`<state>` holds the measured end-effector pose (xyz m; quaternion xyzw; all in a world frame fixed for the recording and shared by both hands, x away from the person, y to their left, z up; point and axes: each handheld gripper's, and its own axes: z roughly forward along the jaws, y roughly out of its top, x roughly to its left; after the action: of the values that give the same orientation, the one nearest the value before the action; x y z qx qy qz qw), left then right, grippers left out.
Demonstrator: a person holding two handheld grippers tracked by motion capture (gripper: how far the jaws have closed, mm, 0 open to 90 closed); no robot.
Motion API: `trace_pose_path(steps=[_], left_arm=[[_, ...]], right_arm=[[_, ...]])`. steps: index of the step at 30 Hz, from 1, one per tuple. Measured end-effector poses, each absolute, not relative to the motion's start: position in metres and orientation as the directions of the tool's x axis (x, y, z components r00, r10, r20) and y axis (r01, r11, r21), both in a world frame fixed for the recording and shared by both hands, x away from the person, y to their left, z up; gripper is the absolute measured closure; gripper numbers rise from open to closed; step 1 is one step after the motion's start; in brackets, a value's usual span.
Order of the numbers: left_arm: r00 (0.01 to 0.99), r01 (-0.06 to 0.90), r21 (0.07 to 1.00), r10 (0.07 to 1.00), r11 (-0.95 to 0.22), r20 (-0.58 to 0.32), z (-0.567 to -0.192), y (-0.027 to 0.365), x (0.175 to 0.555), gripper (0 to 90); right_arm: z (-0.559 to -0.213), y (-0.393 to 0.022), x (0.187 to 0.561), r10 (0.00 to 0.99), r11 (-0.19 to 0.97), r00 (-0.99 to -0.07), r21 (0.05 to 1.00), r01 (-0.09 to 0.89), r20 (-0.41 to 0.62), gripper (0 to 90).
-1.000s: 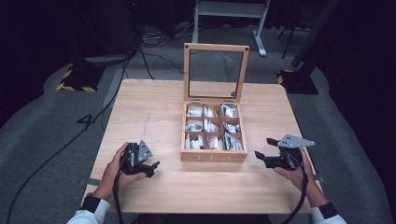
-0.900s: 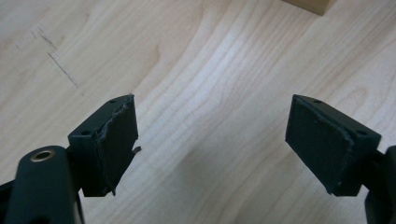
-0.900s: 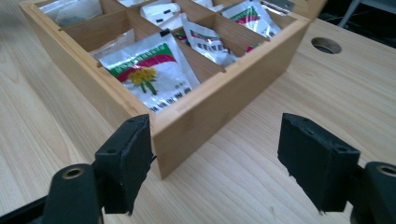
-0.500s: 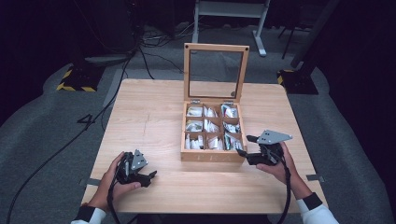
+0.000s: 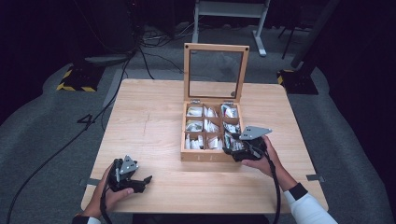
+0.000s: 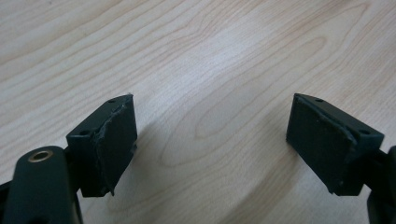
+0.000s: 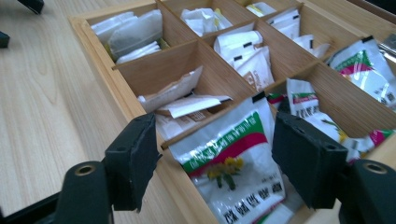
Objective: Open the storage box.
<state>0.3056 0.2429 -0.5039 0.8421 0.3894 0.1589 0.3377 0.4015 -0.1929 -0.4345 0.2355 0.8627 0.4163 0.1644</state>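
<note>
Left gripper (image 5: 145, 179) low, jaws apart; right gripper (image 5: 227, 150) forward, jaws wide.
</note>
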Motion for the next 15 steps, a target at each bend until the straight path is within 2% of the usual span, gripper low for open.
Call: trace_pose_path(steps=[11, 12, 15], left_arm=[[0.633, 0.563, 0.691, 0.774, -0.453, -0.008, -0.504, 0.249, 0.296, 16.5], [0.634, 0.561, 0.692, 0.773, -0.455, -0.005, -0.504, 0.25, 0.295, 16.5], [0.633, 0.564, 0.691, 0.774, -0.453, -0.009, -0.504, 0.251, 0.295, 16.4]], right_arm=[[-0.432, -0.189, 0.402, 0.551, 0.56, -0.827, 0.784, 0.268, -0.111, 33.8], [-0.43, -0.193, 0.399, 0.563, 0.573, -0.813, 0.778, 0.257, -0.147, 36.5], [-0.429, -0.199, 0.4, 0.571, 0.557, -0.811, 0.785, 0.27, -0.126, 36.8]])
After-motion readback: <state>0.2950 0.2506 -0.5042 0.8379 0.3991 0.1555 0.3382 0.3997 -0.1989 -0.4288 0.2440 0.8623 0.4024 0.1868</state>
